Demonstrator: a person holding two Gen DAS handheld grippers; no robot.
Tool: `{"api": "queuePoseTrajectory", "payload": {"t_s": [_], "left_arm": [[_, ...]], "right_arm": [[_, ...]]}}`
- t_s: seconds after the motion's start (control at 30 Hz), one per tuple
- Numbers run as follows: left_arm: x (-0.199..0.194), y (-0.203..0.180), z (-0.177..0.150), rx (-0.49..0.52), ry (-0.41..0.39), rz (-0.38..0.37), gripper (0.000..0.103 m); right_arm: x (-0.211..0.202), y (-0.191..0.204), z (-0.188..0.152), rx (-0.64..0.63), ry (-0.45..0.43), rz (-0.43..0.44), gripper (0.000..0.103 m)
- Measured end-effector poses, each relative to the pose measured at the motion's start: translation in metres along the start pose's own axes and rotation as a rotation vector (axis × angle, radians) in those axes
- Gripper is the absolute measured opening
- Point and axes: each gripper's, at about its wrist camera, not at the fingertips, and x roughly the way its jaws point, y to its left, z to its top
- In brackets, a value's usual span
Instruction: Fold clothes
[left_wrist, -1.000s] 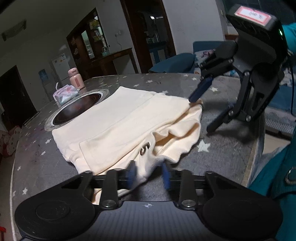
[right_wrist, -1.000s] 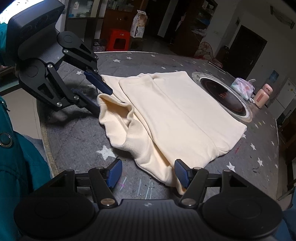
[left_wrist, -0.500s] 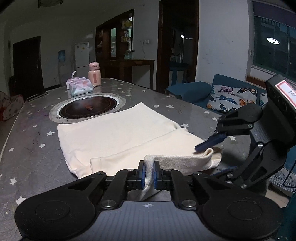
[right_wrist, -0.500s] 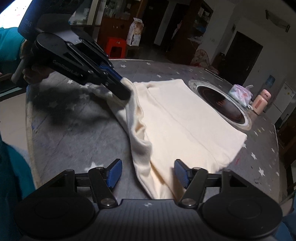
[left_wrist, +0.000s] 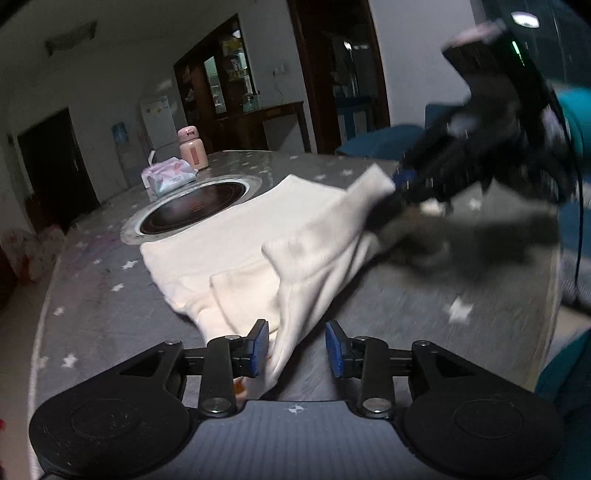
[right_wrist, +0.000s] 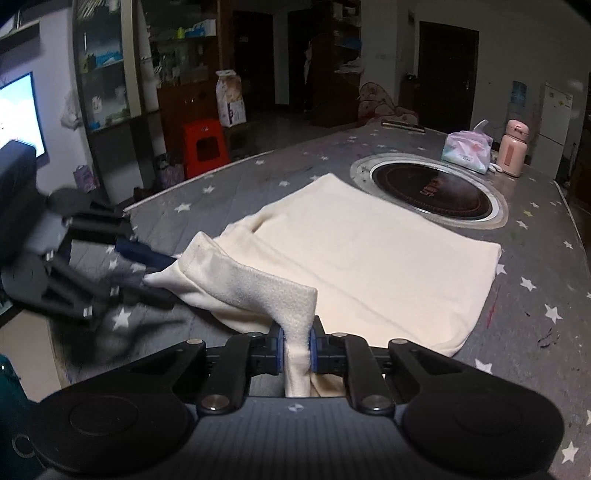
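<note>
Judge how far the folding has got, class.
Done: most of the garment lies flat on the table. In hand: the right gripper is shut on a raised edge; the left gripper is open around another part. Left: probably laying the raised part over and smoothing it.

A grey star-patterned counter (right_wrist: 535, 258) is carrying a cream garment (right_wrist: 369, 258). A tissue pack (right_wrist: 467, 151) and pink bottle (right_wrist: 512, 147) are sitting toward its far edge, beyond the inset cooktop (right_wrist: 430, 192).
</note>
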Motion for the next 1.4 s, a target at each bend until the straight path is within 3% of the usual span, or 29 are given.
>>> {"api": "queuePoseTrajectory", "payload": {"t_s": [0.17, 0.23, 0.3, 0.67, 0.87, 1.0, 1.2, 1.4], "left_arm": [[0.007, 0.0, -0.007, 0.073, 0.025, 0.041, 0.035], [0.008, 0.004, -0.009, 0.058, 0.033, 0.033, 0.016], [0.007, 0.008, -0.009, 0.036, 0.032, 0.024, 0.01], [-0.044, 0.0, 0.001, -0.045, -0.035, -0.026, 0.008], [-0.095, -0.018, 0.002, -0.095, -0.046, -0.108, 0.008], [-0.113, -0.025, 0.011, -0.07, -0.071, -0.105, 0.008], [-0.087, -0.007, 0.038, -0.039, -0.126, -0.067, 0.008], [-0.027, 0.019, 0.062, -0.023, -0.1, -0.055, 0.008]], "right_arm": [[0.0, 0.001, 0.001, 0.002, -0.009, -0.006, 0.011], [-0.001, 0.002, 0.0, 0.007, -0.018, -0.01, 0.011], [-0.002, 0.004, -0.002, 0.01, -0.028, -0.015, 0.01], [-0.047, 0.024, -0.009, -0.04, -0.091, -0.003, 0.01], [-0.097, 0.052, -0.016, -0.074, -0.066, 0.061, 0.009], [-0.118, 0.064, -0.015, -0.068, -0.043, 0.089, 0.009], [-0.12, 0.049, 0.002, -0.047, -0.07, 0.048, 0.009], [-0.09, 0.009, 0.02, -0.001, -0.065, 0.001, 0.009]]}}
